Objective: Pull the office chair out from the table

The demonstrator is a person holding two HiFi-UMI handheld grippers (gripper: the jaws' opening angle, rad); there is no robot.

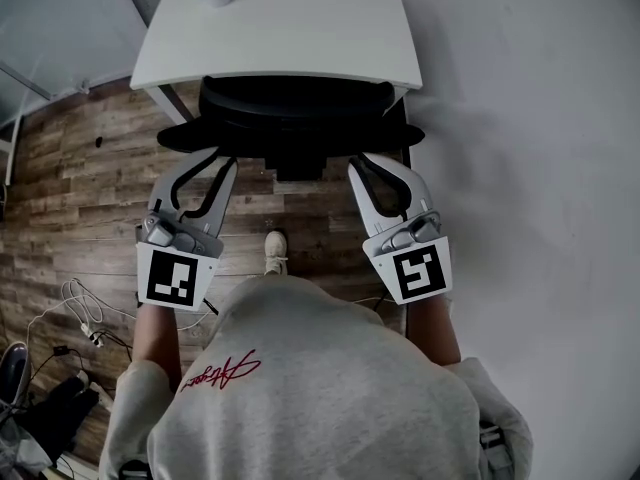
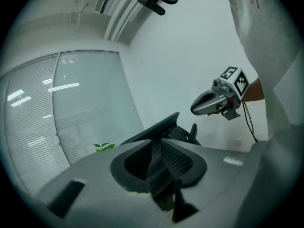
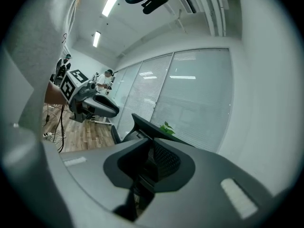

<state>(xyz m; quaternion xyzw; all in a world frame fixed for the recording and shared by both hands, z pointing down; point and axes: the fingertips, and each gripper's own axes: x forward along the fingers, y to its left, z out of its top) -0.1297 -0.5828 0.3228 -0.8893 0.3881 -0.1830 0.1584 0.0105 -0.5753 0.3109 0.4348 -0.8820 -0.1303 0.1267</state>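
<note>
Black office chair (image 1: pixel 292 116): top edge inside left claw (image 1: pixel 223 161); inside right claw (image 1: pixel 361 162)

Wood-plank floor (image 1: pixel 90 188) with loose cables (image 1: pixel 80 313) meets a plain white wall (image 1: pixel 540 118); glass panels (image 3: pixel 190 99) carry blinds; ceiling strip lights (image 3: pixel 109 4) glow.

The black mesh office chair (image 1: pixel 290 108) fills the gap under the white bench (image 1: pixel 300 38); a white wall (image 1: pixel 540 118) crowds the right, wooden floor (image 1: pixel 80 188) lies open left.
</note>
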